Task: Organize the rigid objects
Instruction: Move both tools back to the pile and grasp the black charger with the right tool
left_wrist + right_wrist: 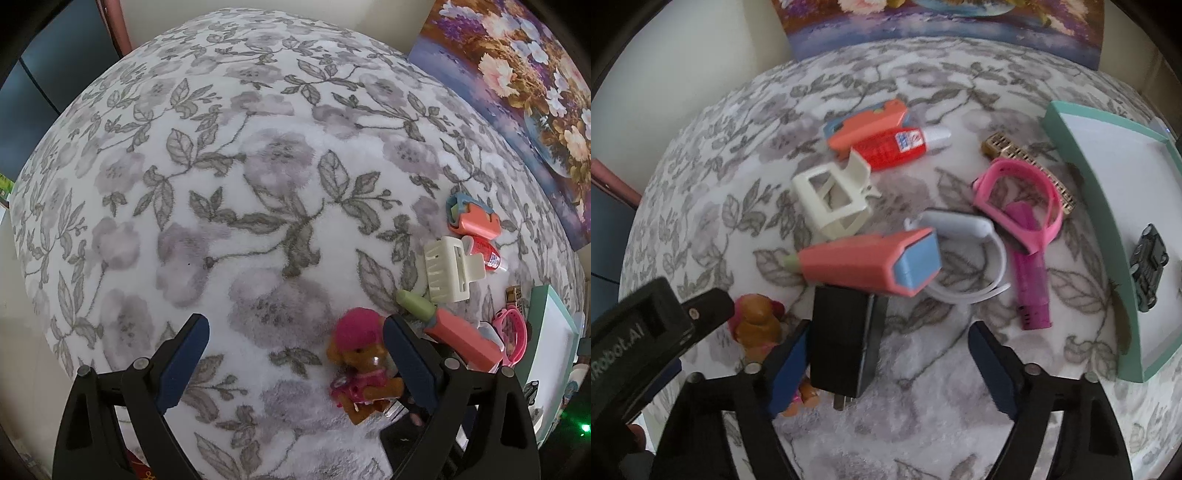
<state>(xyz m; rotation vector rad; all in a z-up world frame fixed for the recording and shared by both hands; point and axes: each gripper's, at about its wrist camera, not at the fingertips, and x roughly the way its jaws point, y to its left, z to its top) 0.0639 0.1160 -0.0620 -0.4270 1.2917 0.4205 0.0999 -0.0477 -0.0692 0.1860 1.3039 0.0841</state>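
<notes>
My left gripper point(295, 325) hangs open over a floral blanket point(221, 184). A small brown toy dog in a pink hat point(360, 358) lies just inside its right finger, untouched. My right gripper point(891, 332) is open too. A black plug adapter point(846, 339) lies between its fingers, close against the left one and far from the right one. Beyond it lie a coral-and-blue case point(871, 264), a cream hair claw point(831, 201), a red glue bottle point(894, 147), a pink wristband point(1019, 195), a white band point(979, 236), a magenta tube point(1032, 288) and a gold comb point(1027, 158).
A teal-rimmed white tray point(1086, 177) stands at the right with a dark toy car point(1148, 266) in it. A flower painting point(517, 92) leans behind the blanket. The left gripper's body point(646, 332) shows at the lower left of the right wrist view, beside the toy dog point(757, 325).
</notes>
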